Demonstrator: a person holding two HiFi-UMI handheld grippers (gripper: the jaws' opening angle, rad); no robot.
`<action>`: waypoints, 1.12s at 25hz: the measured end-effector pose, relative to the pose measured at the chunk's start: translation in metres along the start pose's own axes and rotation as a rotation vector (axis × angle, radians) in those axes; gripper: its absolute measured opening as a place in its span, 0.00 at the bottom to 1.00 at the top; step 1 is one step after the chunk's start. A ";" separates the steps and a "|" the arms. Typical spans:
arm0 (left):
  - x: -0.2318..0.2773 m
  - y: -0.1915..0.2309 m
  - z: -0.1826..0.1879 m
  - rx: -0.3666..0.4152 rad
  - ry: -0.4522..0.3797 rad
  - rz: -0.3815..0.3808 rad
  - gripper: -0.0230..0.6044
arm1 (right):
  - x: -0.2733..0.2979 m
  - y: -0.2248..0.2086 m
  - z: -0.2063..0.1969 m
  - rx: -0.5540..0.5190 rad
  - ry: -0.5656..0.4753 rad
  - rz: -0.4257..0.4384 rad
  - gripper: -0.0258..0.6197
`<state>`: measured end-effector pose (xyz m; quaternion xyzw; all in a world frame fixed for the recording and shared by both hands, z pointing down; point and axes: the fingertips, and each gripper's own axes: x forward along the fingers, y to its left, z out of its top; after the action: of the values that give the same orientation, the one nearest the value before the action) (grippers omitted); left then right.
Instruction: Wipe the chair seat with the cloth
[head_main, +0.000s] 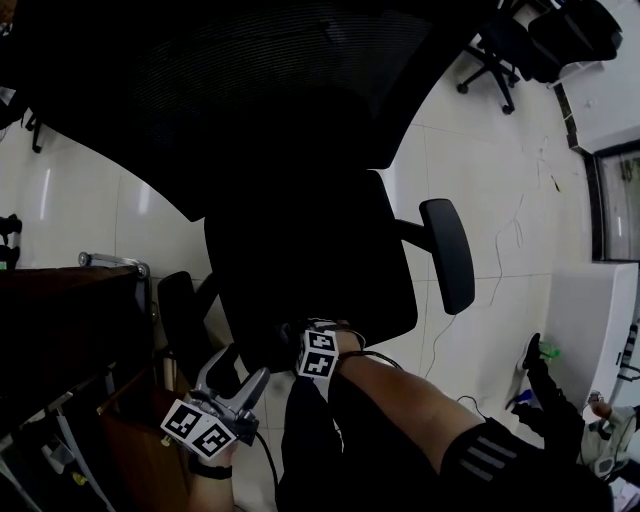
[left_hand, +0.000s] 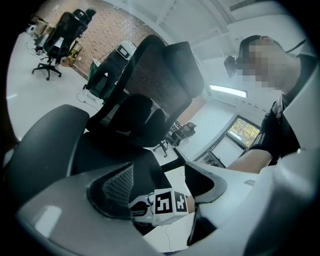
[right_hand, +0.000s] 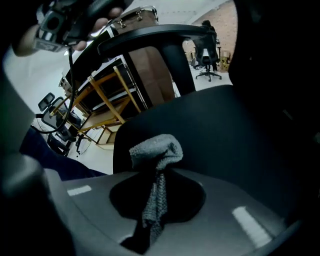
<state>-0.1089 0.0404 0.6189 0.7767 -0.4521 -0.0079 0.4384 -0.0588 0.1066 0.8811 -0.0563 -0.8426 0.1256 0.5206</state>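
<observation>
Cloth (right_hand: 156, 147), one, pinched in right gripper (right_hand: 154, 200) at one chair seat (right_hand: 225, 130).

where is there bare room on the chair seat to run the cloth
The seat is bare from the backrest forward, between the right armrest and left armrest. It is crowded only at the front edge: the right gripper holds the cloth there, with the open left gripper nearby.

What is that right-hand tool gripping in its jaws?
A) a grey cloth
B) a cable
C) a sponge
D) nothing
A: the right gripper view shows a grey cloth pinched between the jaws of the right gripper, with the black chair seat beyond.
</observation>
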 end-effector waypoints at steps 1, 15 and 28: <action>0.005 -0.005 -0.001 -0.003 0.004 -0.013 0.59 | -0.009 -0.007 -0.021 0.018 0.019 -0.012 0.09; 0.050 -0.069 0.004 0.027 0.065 -0.136 0.59 | -0.158 -0.104 -0.203 0.309 0.189 -0.303 0.09; 0.015 -0.120 0.040 0.109 0.079 -0.199 0.58 | -0.226 -0.040 -0.062 0.529 -0.274 -0.263 0.09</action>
<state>-0.0327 0.0278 0.5170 0.8402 -0.3549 0.0038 0.4100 0.1001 0.0272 0.7234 0.2077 -0.8431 0.2783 0.4105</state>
